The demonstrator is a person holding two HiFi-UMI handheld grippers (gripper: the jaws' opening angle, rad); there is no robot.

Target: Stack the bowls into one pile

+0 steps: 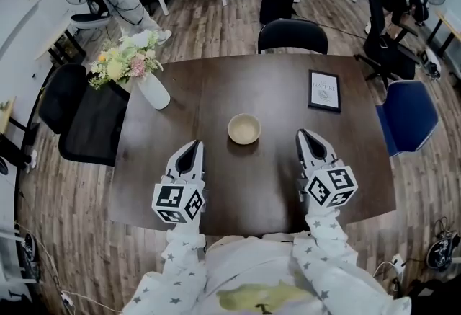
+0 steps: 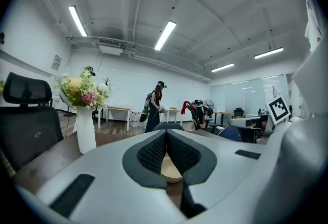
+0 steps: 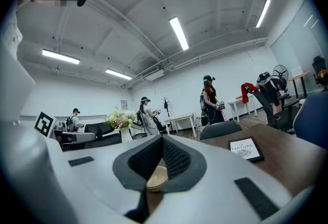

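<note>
Your left gripper (image 1: 191,146) and right gripper (image 1: 306,136) sat empty, jaws pressed together, near the table (image 1: 216,194) edge; the bowl pile (image 1: 244,129), apparently already nested, lay ahead between them, neither clearly nearer.

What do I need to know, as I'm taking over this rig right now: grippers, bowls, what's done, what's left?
Left gripper: shut, empty, held over the near part of the table.
Right gripper: shut, empty, likewise on the other side.
Bowls: a single pile at the table's middle, just beyond and between the two grippers; layered rims show in the right gripper view.
Done: stacking looks complete; no loose bowl in sight.
Left: probably nothing; perhaps check that the pile sits straight.
</note>
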